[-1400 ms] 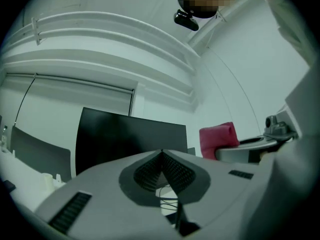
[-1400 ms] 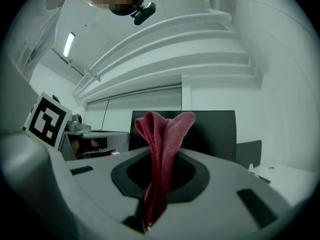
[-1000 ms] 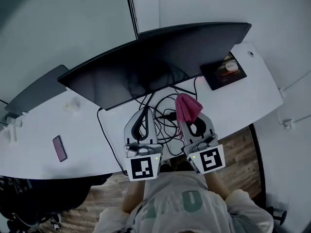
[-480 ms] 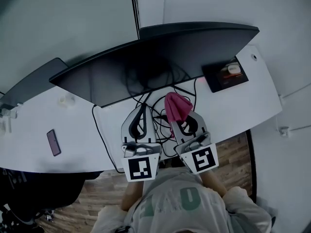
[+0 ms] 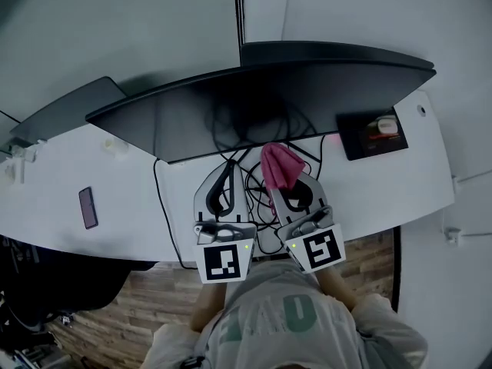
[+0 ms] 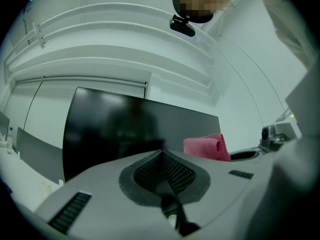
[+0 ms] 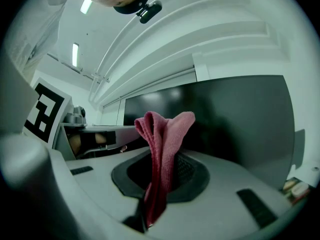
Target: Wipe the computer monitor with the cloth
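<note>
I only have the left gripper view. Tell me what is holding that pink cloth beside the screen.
Observer: The right gripper is. Its fingers are shut on the cloth, which stands up out of them in a fold.
Operator: Now say what lies below it.
Observer: In the head view, a tangle of black cables on the white desk, in front of the monitor.
Operator: Report anything else on that desk.
Observer: A phone lies flat toward the desk's left end.
</note>
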Tool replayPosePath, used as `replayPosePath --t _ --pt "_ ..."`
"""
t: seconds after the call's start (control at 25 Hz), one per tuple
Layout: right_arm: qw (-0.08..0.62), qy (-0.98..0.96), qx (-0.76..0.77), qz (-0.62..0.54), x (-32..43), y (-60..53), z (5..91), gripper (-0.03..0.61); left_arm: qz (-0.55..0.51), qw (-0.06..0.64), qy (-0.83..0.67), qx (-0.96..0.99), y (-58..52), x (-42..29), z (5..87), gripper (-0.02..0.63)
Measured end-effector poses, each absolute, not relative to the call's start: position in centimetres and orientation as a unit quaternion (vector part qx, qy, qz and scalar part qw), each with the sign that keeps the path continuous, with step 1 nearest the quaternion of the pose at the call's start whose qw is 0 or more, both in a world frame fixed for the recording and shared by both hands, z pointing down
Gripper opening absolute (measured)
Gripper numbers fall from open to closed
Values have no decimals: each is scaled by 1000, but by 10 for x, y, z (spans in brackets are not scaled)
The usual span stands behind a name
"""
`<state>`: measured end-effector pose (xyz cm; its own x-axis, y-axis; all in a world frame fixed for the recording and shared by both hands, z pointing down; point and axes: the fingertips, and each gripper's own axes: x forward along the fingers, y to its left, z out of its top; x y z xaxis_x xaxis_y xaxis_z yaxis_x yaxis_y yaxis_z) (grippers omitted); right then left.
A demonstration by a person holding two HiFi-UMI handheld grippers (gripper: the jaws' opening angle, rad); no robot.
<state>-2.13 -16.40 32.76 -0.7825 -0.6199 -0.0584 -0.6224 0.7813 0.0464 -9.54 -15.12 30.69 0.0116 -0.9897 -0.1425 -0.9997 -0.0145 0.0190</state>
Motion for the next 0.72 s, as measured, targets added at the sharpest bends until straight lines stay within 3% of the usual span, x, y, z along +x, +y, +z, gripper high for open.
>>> replayPosePath --t 0.52,0.72 --pt "6 965 -263 12 -78 -129 349 54 42 29 740 -671 -119 -149 328 15" --pt "-8 954 -300 2 -57 -135 359 54 34 27 731 -681 -116 -147 337 15"
